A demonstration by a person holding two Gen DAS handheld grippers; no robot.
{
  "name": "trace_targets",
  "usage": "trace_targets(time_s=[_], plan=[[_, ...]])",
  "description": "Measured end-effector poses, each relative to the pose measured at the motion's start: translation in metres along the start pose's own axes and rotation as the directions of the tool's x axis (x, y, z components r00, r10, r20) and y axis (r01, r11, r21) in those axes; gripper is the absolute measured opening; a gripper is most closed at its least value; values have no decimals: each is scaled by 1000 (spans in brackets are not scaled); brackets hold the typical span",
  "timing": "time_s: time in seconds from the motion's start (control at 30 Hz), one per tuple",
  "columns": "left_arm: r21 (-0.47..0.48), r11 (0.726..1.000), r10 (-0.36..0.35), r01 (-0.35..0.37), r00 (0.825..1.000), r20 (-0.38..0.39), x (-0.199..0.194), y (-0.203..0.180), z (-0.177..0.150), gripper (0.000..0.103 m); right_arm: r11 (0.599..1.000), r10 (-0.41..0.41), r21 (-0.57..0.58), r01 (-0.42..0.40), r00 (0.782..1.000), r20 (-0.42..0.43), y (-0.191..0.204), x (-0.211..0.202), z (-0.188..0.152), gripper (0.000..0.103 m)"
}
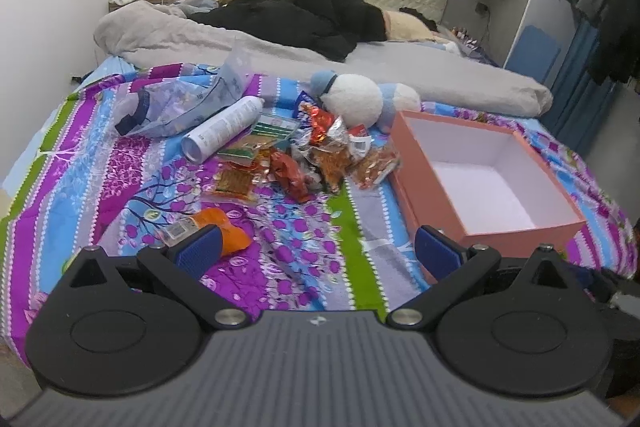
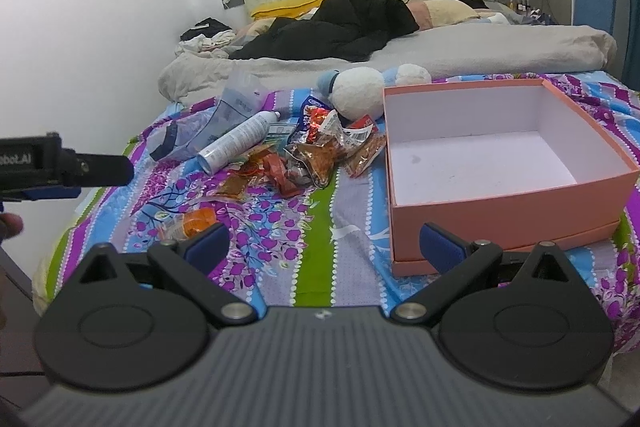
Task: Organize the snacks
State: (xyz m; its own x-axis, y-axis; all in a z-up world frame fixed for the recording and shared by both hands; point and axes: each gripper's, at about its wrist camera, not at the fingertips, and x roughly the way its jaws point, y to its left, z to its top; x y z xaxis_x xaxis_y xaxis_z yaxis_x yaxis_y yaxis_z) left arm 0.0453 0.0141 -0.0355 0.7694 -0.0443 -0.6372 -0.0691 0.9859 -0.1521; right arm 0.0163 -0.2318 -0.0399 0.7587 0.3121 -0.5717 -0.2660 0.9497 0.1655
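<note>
bedroom, with a striped floral bedspread (image 1: 304, 251) carrying everything near the bed's foot edge. snack packets (image 1: 320, 155) lie heaped mid-bed, just left of the empty pink box (image 1: 520, 227), between it and a white spray can (image 1: 224, 131). one orange packet (image 1: 224, 227) lies apart, nearest the foot edge, just ahead of the left gripper (image 1: 320, 255), so the left looks closer. right gripper (image 2: 324, 247) hovers beside the box's near corner. both level, jaws wide, holding nothing.
</note>
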Motion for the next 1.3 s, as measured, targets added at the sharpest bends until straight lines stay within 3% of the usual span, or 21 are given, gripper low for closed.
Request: trace_targets(time_s=[0.1, 0.5, 0.7, 0.73, 0.8, 1.1, 1.3], plan=[[20, 1000, -3, 3, 1000, -14, 12, 6, 0, 103, 1000, -25, -13, 24, 1000, -16, 4, 11, 1, 103], [137, 990, 41, -37, 999, -31, 67, 46, -8, 103, 998, 19, -57, -20, 1000, -18, 26, 59, 1, 103], [221, 975, 43, -32, 998, -48, 97, 62, -18, 103, 995, 81, -50, -82, 997, -12, 34, 87, 10, 89], [235, 971, 53, -38, 997, -57, 104, 64, -20, 103, 994, 96, -48, -97, 995, -9, 35, 92, 11, 81], [259, 965, 56, -35, 996, -71, 117, 70, -24, 103, 993, 105, -53, -105, 994, -9, 39, 102, 13, 76], [401, 915, 87, -38, 991, -105, 169, 84, -27, 103, 987, 149, -63, -147, 988, 32, 47, 154, 25, 76], [477, 878, 120, -40, 983, -139, 203, 96, -32, 102, 994, 105, -36, -105, 994, 10, 46, 203, 29, 77]])
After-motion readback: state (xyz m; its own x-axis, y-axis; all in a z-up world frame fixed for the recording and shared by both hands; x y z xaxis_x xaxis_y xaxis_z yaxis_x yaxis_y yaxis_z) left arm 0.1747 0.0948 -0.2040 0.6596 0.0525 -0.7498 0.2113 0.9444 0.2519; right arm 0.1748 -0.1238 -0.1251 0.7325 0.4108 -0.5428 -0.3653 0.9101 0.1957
